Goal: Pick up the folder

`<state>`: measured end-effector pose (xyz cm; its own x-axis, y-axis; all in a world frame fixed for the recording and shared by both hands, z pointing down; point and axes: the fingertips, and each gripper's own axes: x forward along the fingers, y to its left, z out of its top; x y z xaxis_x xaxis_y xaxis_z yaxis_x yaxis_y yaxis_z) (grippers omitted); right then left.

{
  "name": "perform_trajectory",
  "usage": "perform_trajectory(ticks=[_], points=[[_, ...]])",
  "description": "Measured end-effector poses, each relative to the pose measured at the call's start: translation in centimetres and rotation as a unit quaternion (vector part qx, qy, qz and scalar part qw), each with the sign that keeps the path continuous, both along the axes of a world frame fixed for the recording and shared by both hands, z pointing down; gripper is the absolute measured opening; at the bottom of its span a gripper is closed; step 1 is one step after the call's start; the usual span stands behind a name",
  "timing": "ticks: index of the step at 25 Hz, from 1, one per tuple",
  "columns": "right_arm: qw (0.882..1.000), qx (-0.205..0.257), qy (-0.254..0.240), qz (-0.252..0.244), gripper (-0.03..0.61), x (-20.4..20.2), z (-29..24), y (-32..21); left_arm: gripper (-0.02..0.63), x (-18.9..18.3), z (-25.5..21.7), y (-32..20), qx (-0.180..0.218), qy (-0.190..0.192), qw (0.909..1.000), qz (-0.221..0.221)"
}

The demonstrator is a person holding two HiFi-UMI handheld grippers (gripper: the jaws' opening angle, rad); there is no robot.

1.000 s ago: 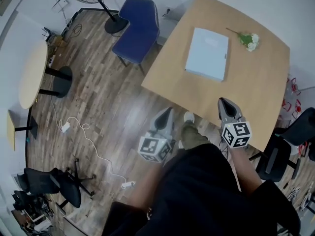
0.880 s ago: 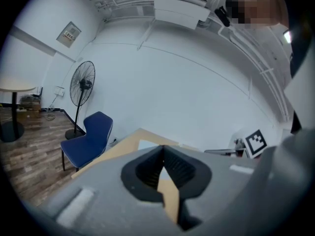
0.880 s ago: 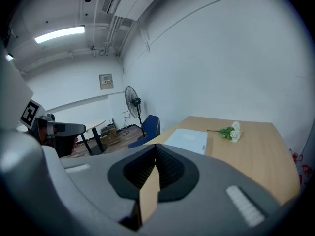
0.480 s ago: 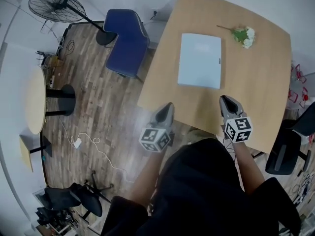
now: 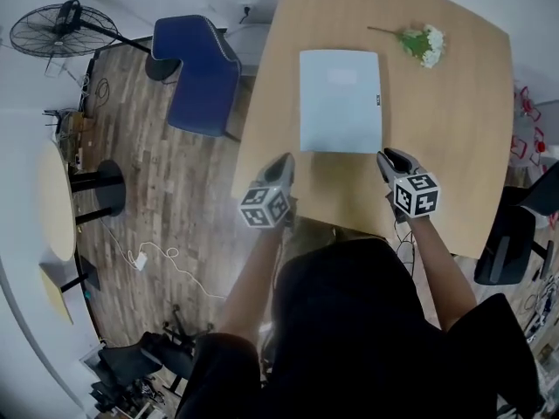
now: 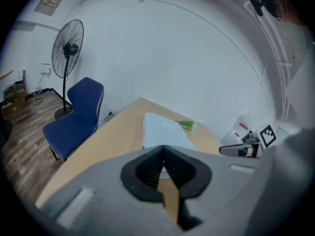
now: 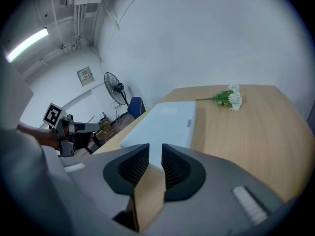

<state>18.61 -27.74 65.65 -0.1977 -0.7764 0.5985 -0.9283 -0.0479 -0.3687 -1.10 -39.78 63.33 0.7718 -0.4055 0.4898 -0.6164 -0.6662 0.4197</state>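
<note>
A pale blue folder (image 5: 341,100) lies flat on the wooden table (image 5: 454,129); it also shows ahead of both jaws as the folder (image 6: 162,129) and the folder (image 7: 162,124). My left gripper (image 5: 281,166) hovers over the table's near edge, left of the folder's near corner, jaws shut on nothing. My right gripper (image 5: 388,159) hangs just beyond the folder's near right corner, apart from it. Its jaws are opening, a narrow gap with nothing between them. In their own views they show as the left gripper (image 6: 162,154) and the right gripper (image 7: 155,154).
A sprig of white flowers (image 5: 423,42) lies on the table beyond the folder. A blue chair (image 5: 196,72) stands at the table's left side, a standing fan (image 5: 61,26) farther left. A black office chair (image 5: 502,247) sits right of the table.
Both grippers have moved forward from off the table's near edge to just short of the folder. The right jaws have parted slightly.
</note>
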Motion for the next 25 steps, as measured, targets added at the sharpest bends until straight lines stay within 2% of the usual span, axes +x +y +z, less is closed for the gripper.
perform_trajectory(ticks=[2, 5, 8, 12, 16, 22, 25], points=[[1.0, -0.017, -0.003, 0.002, 0.092, 0.4, 1.3, -1.1, 0.002, 0.6, 1.8, -1.6, -0.012, -0.013, 0.9998, 0.003], [0.999, -0.044, 0.024, -0.008, 0.12, 0.8, 3.2, -1.8, 0.003, 1.6, 4.2, -2.5, -0.04, -0.028, 0.9987, 0.016], [0.998, -0.065, 0.017, 0.009, 0.146, 2.1, 5.4, -2.9, 0.085, 3.1, 6.1, -3.4, -0.07, -0.024, 0.9969, 0.027], [0.993, -0.098, -0.034, 0.057, 0.192, 3.9, 8.6, -4.0, 0.152, 4.7, 8.6, -4.6, -0.108, -0.011, 0.9936, 0.03], [0.985, -0.109, -0.104, 0.088, 0.233, 4.6, 10.8, -5.6, 0.255, 6.3, 10.9, -5.6, -0.17, 0.038, 0.9846, 0.017], [0.978, -0.105, -0.154, 0.091, 0.256, 4.6, 11.5, -6.1, 0.269, 7.4, 12.9, -5.6, -0.197, 0.038, 0.9794, 0.022], [0.979, -0.097, -0.159, 0.082, 0.265, 4.6, 11.6, -6.6, 0.278, 7.7, 13.0, -5.6, -0.208, 0.049, 0.9765, 0.025]])
